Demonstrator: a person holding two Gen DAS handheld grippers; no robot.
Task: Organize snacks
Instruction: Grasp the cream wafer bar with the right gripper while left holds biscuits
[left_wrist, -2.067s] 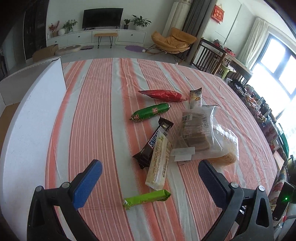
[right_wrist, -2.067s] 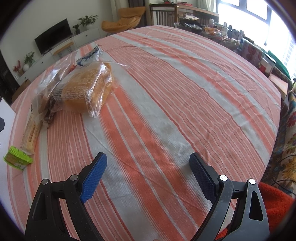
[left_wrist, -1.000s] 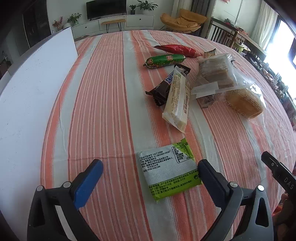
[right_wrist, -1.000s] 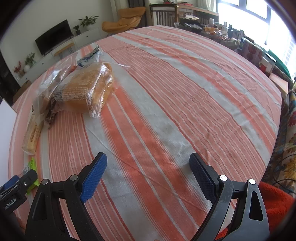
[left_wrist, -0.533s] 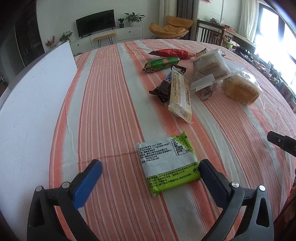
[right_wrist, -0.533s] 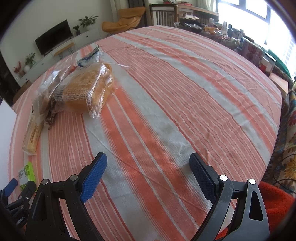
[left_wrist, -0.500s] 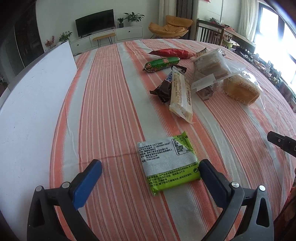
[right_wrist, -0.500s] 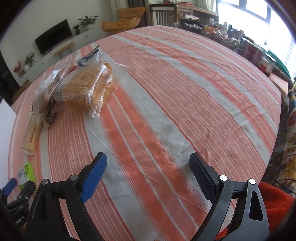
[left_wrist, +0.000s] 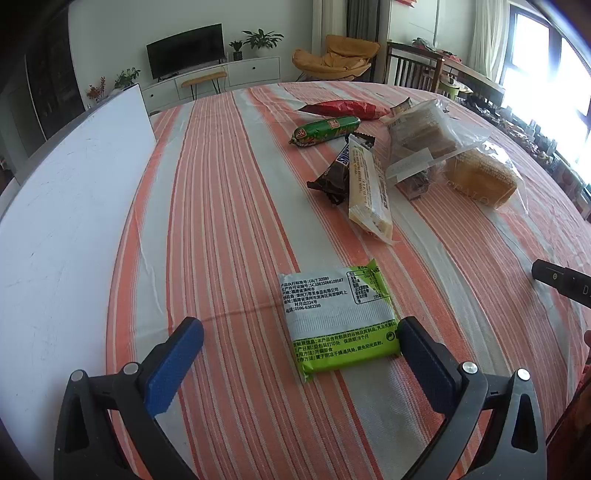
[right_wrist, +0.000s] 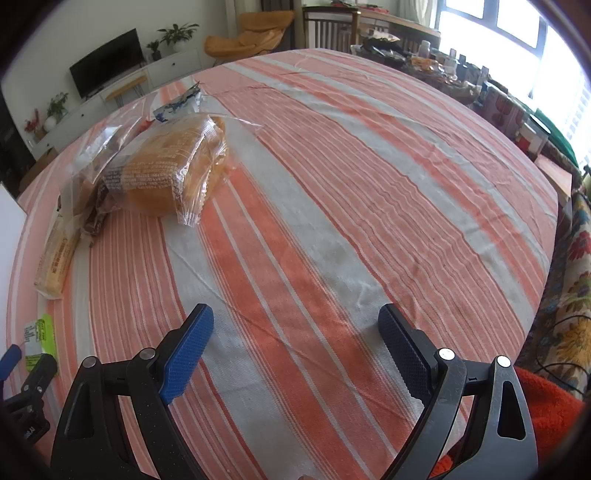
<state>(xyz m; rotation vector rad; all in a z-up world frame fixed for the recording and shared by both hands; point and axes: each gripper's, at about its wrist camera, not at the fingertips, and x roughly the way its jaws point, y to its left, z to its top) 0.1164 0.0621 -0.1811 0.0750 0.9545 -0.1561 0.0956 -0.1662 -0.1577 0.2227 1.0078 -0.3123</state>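
1. Left gripper (left_wrist: 299, 347) hangs low over the bench (left_wrist: 221, 206) with its jaws spread wide and nothing between them.
2. Just ahead of it, near its right finger, a green packet (left_wrist: 338, 317) lies flat with the printed side up, its near right corner just beside that fingertip.
3. Farther ahead and to the right lies a cluster: a cream bar (left_wrist: 369, 192) overlapping a brown bar (left_wrist: 334, 173), a green sausage (left_wrist: 325, 131), and a red pack (left_wrist: 340, 109) beyond it.
4. Right of those are 2 clear bags, one of brown slices (left_wrist: 421, 136) and one of bread (left_wrist: 480, 177).
5. A white board (left_wrist: 62, 221) lies along the left side.
6. Right gripper (right_wrist: 295, 349) has its jaws wide apart too, empty, over bare striped cloth.
7. From it, the bread lies ahead to the left, and the green packet shows at the far left edge.
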